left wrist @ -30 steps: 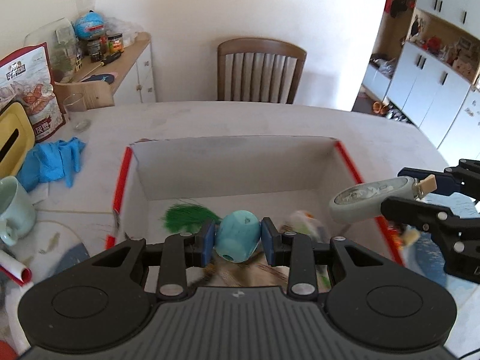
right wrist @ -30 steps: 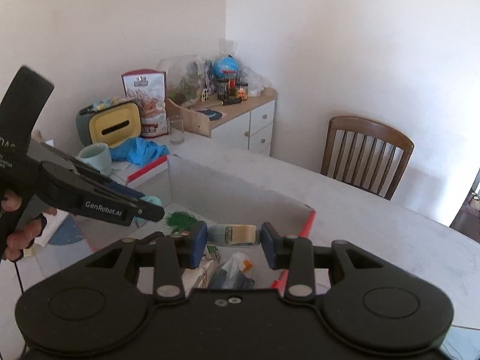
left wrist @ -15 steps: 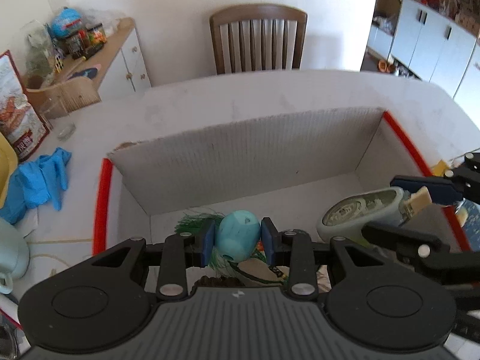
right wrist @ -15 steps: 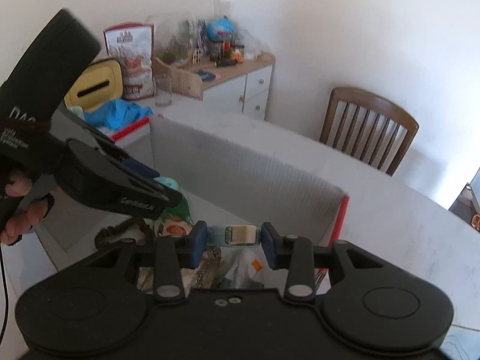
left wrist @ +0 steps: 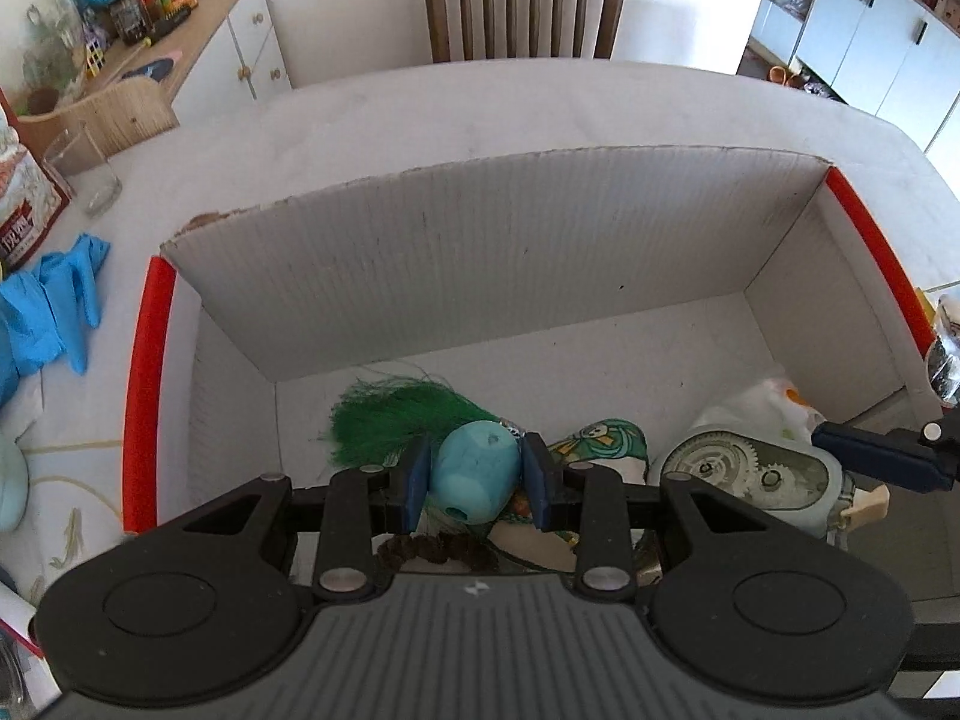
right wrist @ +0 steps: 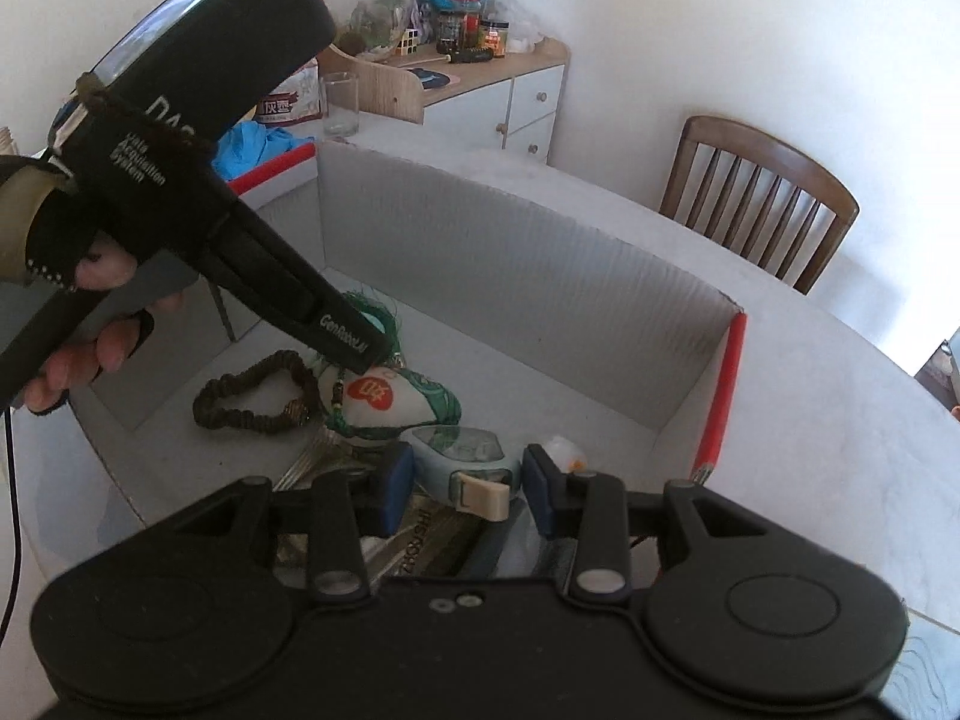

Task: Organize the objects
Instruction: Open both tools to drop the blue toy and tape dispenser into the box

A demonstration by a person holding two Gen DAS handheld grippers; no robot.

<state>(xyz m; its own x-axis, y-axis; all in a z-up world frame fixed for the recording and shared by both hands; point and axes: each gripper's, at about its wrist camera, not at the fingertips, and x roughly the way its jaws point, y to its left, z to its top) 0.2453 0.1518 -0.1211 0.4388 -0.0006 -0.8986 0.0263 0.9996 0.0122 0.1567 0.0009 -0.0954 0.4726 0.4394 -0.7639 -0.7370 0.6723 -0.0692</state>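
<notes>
I am holding the left tool (left wrist: 476, 483) closed on a turquoise rubber toy (left wrist: 474, 478), low over the cardboard box (left wrist: 492, 252), above the green tassel (left wrist: 390, 417). The right tool (right wrist: 461, 489) is gripping a correction-tape dispenser (right wrist: 465, 459), probably just touching the clutter; its long axis is running across toward the left tool, both poised inside the box.
</notes>
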